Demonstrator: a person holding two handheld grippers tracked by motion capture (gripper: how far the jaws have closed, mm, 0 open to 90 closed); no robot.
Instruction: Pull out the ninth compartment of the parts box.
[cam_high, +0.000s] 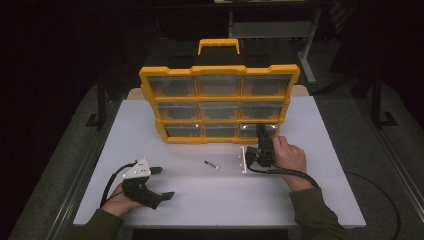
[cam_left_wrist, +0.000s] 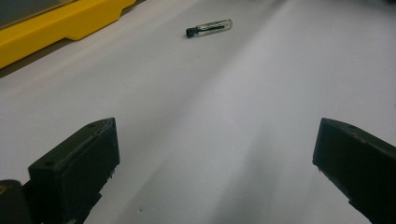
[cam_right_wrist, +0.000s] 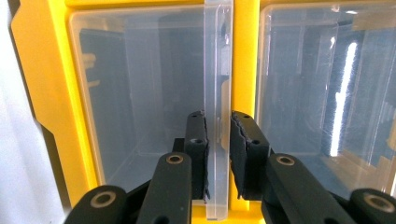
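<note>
A yellow organiser (cam_high: 220, 97) with clear drawers stands upright at the back of the white table. My right gripper (cam_high: 264, 135) is at its bottom right drawer (cam_high: 260, 130). In the right gripper view, the right gripper (cam_right_wrist: 218, 119) is shut on that drawer's clear pull tab (cam_right_wrist: 217, 70), with one pad on each side. A small glass vial (cam_high: 211, 164) with a dark cap lies on the table in front of the organiser. My left gripper (cam_high: 164, 182) rests low at the front left. It is open (cam_left_wrist: 215, 126) with nothing between its jaws, and the vial (cam_left_wrist: 208, 28) lies well ahead of it.
The white table (cam_high: 320, 190) ends close behind the hands at the front. The organiser's yellow base (cam_left_wrist: 56, 23) runs along the upper left of the left gripper view. A black cable (cam_high: 370, 190) trails from the right gripper off the table's right side.
</note>
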